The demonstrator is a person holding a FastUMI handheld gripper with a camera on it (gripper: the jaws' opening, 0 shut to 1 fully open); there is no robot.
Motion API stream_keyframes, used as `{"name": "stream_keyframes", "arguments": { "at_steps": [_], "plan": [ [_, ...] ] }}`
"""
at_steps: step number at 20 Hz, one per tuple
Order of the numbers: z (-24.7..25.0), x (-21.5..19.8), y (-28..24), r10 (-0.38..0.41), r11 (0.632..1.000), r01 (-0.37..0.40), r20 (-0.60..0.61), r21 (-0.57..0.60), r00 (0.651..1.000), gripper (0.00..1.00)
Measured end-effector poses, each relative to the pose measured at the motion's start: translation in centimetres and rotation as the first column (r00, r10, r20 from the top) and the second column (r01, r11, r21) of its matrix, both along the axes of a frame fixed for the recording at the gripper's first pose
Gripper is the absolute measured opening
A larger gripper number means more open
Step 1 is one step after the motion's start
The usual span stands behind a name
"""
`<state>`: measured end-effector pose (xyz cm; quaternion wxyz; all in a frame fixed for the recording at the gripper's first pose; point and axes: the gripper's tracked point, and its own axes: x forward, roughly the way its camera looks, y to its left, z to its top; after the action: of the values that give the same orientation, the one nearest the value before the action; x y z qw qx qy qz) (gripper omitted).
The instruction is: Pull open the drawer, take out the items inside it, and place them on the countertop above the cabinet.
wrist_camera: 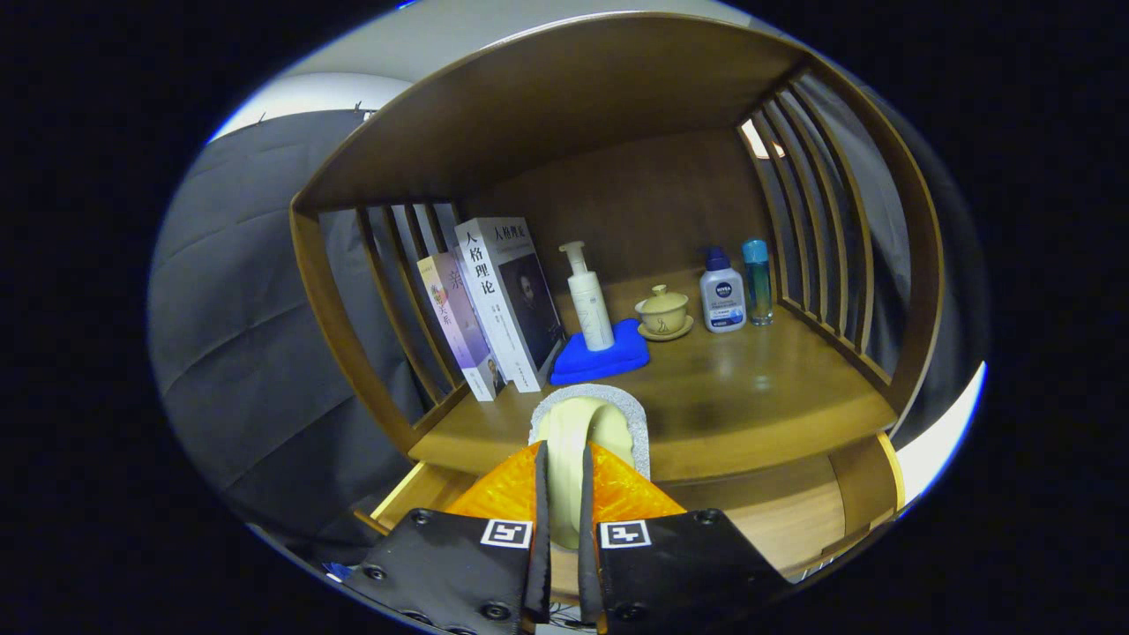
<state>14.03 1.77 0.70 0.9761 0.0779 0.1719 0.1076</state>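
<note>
Lower centre, gripper (564, 494): I pinch the sponge (589, 423) on edge, both fingers pressing.
Drawer (767, 520): open below.
Countertop (758, 388): drop spot, mid-frame.

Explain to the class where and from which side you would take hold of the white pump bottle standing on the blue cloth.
Grip the pump bottle round its straight body, coming from the front. It stands upright, books close on one side. The tool is shut on a pale pad.
</note>
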Motion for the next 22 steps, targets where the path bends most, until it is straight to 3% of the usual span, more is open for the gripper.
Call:
{"name": "stream_keyframes", "arguments": {
  "at_steps": [16,17,22],
  "plan": [
    [-2.3,10.0,-2.5,-0.128,0.991,0.125,-0.081,-0.038,0.989,0.17],
    [-2.5,10.2,-2.3,-0.122,0.992,0.119,-0.08,-0.043,0.989,0.2],
    [-3.3,10.7,-2.3,-0.14,0.987,0.136,-0.037,-0.083,0.99,0.59]
  ]
}}
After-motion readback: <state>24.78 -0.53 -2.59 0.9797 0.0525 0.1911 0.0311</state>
